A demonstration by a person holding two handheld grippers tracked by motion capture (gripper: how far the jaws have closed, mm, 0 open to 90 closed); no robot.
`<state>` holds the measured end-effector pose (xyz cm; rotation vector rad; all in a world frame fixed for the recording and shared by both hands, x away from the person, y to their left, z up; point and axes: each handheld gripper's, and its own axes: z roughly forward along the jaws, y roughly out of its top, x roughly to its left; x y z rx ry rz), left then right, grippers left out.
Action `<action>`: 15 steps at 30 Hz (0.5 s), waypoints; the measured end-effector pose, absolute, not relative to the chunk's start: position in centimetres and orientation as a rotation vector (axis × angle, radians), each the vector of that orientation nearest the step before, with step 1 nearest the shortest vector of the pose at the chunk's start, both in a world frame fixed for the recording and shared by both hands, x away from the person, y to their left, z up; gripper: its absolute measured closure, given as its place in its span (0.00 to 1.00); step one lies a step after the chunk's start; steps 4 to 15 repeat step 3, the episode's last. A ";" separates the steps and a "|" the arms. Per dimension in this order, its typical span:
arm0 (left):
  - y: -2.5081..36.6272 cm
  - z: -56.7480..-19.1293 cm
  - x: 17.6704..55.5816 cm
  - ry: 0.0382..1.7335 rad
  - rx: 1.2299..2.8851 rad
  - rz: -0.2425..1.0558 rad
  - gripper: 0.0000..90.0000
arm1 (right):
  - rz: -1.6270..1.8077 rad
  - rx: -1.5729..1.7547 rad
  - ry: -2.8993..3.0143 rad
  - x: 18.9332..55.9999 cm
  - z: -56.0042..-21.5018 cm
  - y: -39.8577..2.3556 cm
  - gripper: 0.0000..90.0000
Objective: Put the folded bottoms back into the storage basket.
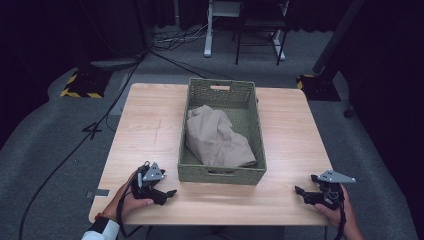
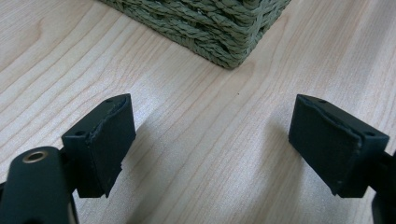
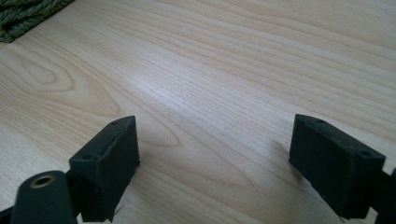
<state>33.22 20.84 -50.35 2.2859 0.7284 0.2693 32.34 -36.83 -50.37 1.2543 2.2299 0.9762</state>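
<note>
Basket (image 1: 221, 172) holds beige cloth (image 1: 217, 137); left tongs (image 1: 167, 195) and right tongs (image 1: 301, 192) both apart, empty, on table (image 1: 150, 125).

Wooden table (image 1: 150, 125) bearing woven basket (image 1: 220, 172)

The green woven basket (image 1: 221, 172) stands mid-bench and blocks the straight line between the two hands. Its walls rise on all four sides, so the beige cloth (image 1: 216, 137) inside is open from above. Bare bench (image 1: 145, 125) runs wide on both flanks and along the near edge. Before the left gripper (image 2: 212, 140), the basket's near corner stands close; before the right gripper (image 3: 215, 158), only wood.
</note>
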 end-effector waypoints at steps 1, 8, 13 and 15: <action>20.8 -50.4 33.2 0.729 2.286 0.269 0.17 | 0.976 1.255 2.230 32.3 -50.4 -36.8 0.18; 20.8 -50.4 33.2 0.728 2.286 0.269 0.17 | 0.976 1.254 2.230 32.3 -50.4 -36.8 0.18; 20.8 -50.4 33.2 0.728 2.286 0.269 0.17 | 0.976 1.254 2.230 32.3 -50.4 -36.8 0.18; 20.8 -50.4 33.2 0.728 2.286 0.269 0.17 | 0.976 1.254 2.230 32.3 -50.4 -36.8 0.18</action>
